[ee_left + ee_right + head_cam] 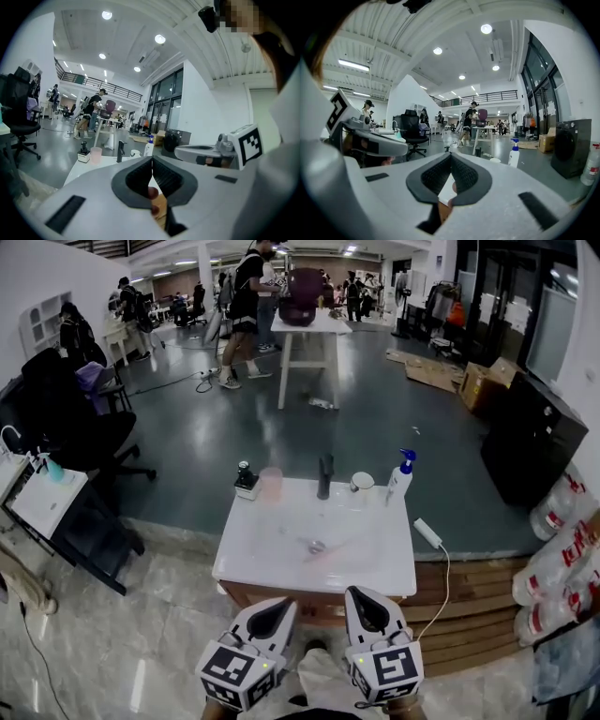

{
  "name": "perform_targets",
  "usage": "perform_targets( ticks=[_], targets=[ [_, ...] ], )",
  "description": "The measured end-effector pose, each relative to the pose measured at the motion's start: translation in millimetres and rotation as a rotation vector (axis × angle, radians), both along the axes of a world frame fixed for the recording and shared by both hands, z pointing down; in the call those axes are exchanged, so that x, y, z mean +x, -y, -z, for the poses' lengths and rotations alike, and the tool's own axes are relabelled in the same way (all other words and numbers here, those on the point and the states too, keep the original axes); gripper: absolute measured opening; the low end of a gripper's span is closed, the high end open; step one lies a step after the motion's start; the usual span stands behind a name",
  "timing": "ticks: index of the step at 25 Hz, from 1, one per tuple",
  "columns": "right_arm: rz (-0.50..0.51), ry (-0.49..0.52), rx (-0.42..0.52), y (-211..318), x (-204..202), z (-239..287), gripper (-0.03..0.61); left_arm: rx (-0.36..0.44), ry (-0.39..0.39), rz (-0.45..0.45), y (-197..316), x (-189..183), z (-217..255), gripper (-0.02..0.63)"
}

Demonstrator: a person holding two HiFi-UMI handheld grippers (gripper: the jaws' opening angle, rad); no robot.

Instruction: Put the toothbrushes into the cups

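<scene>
Head view: a wide hall with a grey floor (394, 418) holds the white desk (262, 559), and the job looks unstarted. The left tool (272, 613) and right tool (366, 608) hang short of the desk, each pressed together on nothing. At its back edge stand the pink cup (271, 484) and white cup (362, 483), no brush showing in either; the blurred streak mid-desk is likely the toothbrushes (319, 546).

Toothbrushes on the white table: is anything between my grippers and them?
Nothing visible. The left gripper and right gripper are short of the near edge of the table; only bare tabletop lies before the blurred toothbrushes mid-table.
</scene>
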State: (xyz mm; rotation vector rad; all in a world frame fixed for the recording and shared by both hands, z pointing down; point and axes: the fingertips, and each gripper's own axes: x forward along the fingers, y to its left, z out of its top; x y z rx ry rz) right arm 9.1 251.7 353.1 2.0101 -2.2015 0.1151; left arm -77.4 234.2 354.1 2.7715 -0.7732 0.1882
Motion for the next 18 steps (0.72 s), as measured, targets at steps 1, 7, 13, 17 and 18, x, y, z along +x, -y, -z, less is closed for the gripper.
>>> perform_targets(
  ticks=[1,7,13,17,18],
  targets=[
    [0.000,0.001,-0.005,7.0,3.9,-2.8,0.000,0.000,0.001,0.000,7.5,3.5,-2.0,0.006],
    [-0.005,0.006,-0.013,48.3,28.6,-7.1,0.000,-0.020,0.012,-0.004,49.6,26.0,-9.3,0.005],
    [-0.017,-0.003,-0.019,81.5,56.8,-8.1,0.000,-0.057,0.039,-0.022,81.2,55.9,-21.8,0.006],
    [-0.027,0.011,-0.026,102.0,79.1,-18.6,0.000,-0.065,0.050,-0.039,102.7,79.1,-32.7,0.006],
    [-0.030,0.014,-0.030,106.8,84.6,-20.9,0.000,-0.074,0.057,-0.047,106.5,85.8,-35.0,0.005]
  ],
)
